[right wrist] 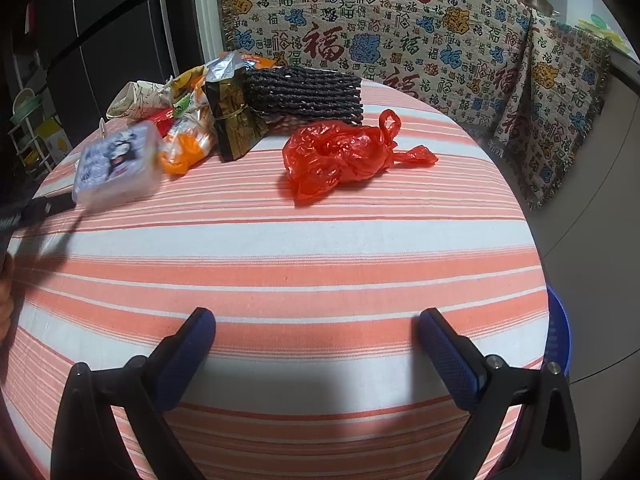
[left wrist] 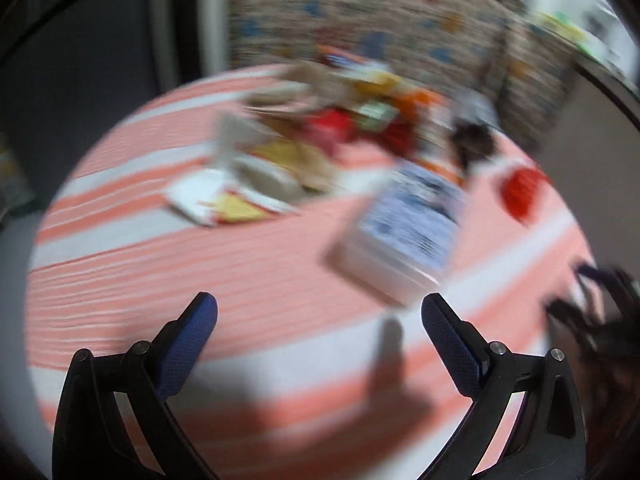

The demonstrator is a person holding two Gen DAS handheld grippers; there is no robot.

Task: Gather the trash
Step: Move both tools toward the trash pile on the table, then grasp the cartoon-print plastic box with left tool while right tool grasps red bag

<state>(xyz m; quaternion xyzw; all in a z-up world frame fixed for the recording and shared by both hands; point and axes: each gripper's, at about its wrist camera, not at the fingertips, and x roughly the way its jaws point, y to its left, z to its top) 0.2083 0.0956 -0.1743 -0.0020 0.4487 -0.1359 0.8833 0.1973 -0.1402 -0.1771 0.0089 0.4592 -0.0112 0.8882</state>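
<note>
My left wrist view is smeared by motion. My left gripper (left wrist: pixel 320 312) is open over the striped tablecloth (left wrist: pixel 160 272), with nothing between its fingers. Just ahead of its right finger is a white box with blue print (left wrist: pixel 404 228). The same box (right wrist: pixel 116 164) appears blurred at the left of the right wrist view, beside a dark finger (right wrist: pixel 44 208); whether it rests on the table I cannot tell. A crumpled red plastic bag (right wrist: pixel 340 156) lies ahead of my open, empty right gripper (right wrist: pixel 316 324). A heap of wrappers (right wrist: pixel 192 120) lies at the far left.
A black woven mat (right wrist: pixel 304 96) lies behind the red bag. White paper and yellow scraps (left wrist: pixel 208 196) sit left of the heap. A patterned blanket (right wrist: pixel 400 20) hangs behind the round table. A blue rim (right wrist: pixel 558 332) shows past the table's right edge.
</note>
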